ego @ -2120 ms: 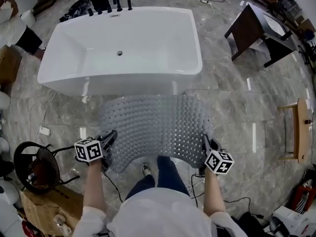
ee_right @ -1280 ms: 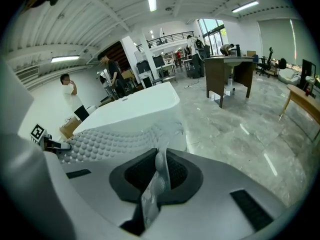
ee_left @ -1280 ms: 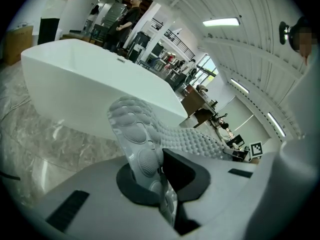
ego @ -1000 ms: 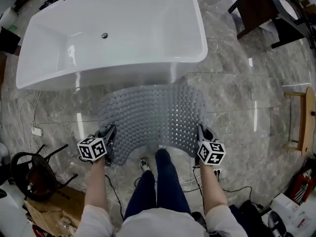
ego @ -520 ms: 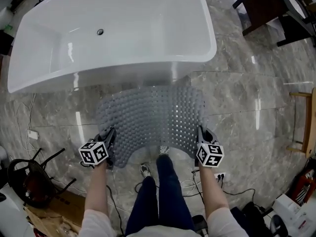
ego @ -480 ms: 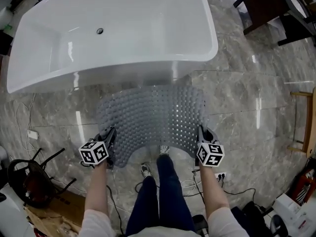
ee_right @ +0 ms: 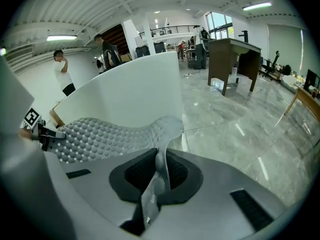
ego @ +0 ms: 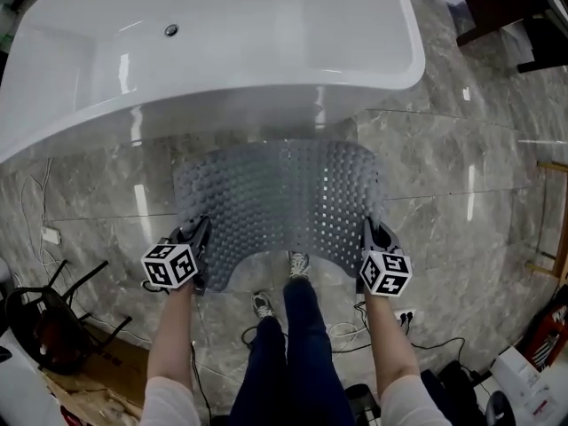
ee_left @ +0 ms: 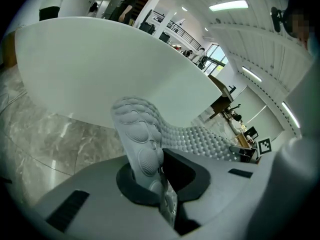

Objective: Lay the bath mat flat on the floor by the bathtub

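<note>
A grey bath mat (ego: 282, 202) with rows of bumps and holes hangs stretched between my two grippers, just in front of the white bathtub (ego: 222, 51). My left gripper (ego: 197, 248) is shut on the mat's near left corner (ee_left: 142, 154). At the near right corner (ee_right: 159, 176) my right gripper (ego: 366, 242) is shut on the mat too. The mat bows up in the middle and its far edge reaches toward the tub's wall (ee_right: 125, 99). A person's legs and shoes (ego: 297, 264) show below the mat's near edge.
Grey marble floor (ego: 444, 176) surrounds the tub. A black stool (ego: 35, 318) and cardboard lie at the lower left. Cables and a power strip (ego: 399, 316) trail on the floor near the feet. Dark furniture (ego: 515, 16) stands at the upper right, a wooden frame (ego: 555, 229) at the right edge.
The view has moved closer to the tub, which now fills the top of the frame. The mat, held at both near corners throughout, has come nearer the tub wall.
</note>
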A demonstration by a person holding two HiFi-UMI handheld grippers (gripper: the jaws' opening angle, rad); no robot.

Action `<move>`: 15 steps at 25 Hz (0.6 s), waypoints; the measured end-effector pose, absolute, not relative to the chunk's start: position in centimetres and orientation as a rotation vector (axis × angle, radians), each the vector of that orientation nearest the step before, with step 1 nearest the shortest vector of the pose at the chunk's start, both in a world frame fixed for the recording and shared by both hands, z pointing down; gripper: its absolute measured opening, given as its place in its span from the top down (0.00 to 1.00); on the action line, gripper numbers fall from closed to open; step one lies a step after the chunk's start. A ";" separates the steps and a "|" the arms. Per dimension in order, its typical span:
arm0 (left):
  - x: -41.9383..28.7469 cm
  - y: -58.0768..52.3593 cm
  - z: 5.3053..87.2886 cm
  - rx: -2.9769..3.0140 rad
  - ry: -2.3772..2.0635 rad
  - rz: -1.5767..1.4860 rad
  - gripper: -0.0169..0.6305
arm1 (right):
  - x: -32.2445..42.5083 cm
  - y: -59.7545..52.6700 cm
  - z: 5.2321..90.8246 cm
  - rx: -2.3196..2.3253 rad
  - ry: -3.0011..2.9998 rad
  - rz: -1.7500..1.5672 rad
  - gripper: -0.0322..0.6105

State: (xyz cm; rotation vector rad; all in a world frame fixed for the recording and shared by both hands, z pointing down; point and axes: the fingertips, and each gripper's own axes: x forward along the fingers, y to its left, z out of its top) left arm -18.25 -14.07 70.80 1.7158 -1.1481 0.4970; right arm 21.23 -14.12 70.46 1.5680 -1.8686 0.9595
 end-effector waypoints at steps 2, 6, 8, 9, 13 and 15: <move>-18.2 -14.1 72.2 1.709 -1.155 0.510 0.91 | 21.6 -14.1 71.9 1.574 -1.862 0.964 0.89; -18.4 -14.5 74.7 1.711 -1.162 0.531 0.91 | 21.7 -14.2 74.5 1.571 -1.857 0.975 0.89; -18.5 -14.8 75.8 1.715 -1.163 0.547 0.91 | 21.7 -14.2 75.7 1.569 -1.853 0.981 0.89; -18.5 -14.9 76.4 1.717 -1.164 0.558 0.91 | 21.8 -14.3 76.3 1.570 -1.848 0.986 0.89; -18.1 -15.6 78.5 1.720 -1.161 0.578 0.91 | 22.3 -14.8 78.6 1.561 -1.834 0.986 0.89; -18.2 -15.8 79.5 1.716 -1.161 0.582 0.91 | 22.5 -15.2 79.7 1.553 -1.831 0.980 0.89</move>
